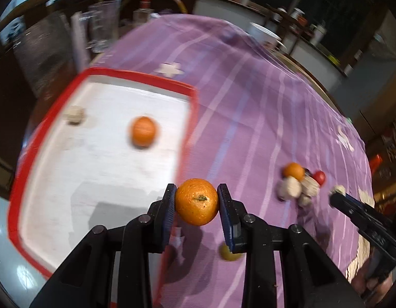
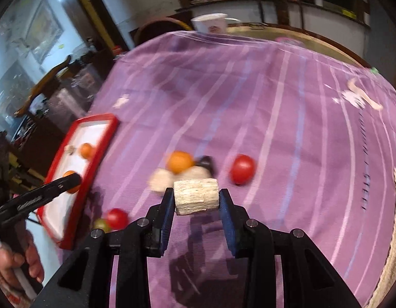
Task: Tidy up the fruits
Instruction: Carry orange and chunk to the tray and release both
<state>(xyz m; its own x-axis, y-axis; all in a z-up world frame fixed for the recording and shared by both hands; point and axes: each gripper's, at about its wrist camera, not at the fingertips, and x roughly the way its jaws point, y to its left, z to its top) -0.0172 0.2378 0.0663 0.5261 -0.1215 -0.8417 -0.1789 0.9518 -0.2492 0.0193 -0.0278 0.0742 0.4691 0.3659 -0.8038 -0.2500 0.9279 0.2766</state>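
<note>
Fingers of the left gripper (image 1: 197,200) pinch an orange (image 1: 197,201) just off the red-rimmed tray's (image 1: 192,107) edge; right gripper (image 2: 196,200) fingers clamp a pale fibrous chunk (image 2: 196,196) over the purple cloth (image 2: 275,97). Risks: the orange is round and held at two small contact patches, so a jerk over the rim could roll it out. The chunk looks crumbly and could shed.

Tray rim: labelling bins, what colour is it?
Red rim, white inside; clearest in the left wrist view.

Dim room, strong fisheye bending at edges; motion blur smears the tray (image 1: 192,107) and cloth (image 2: 249,102); near shadows.
</note>
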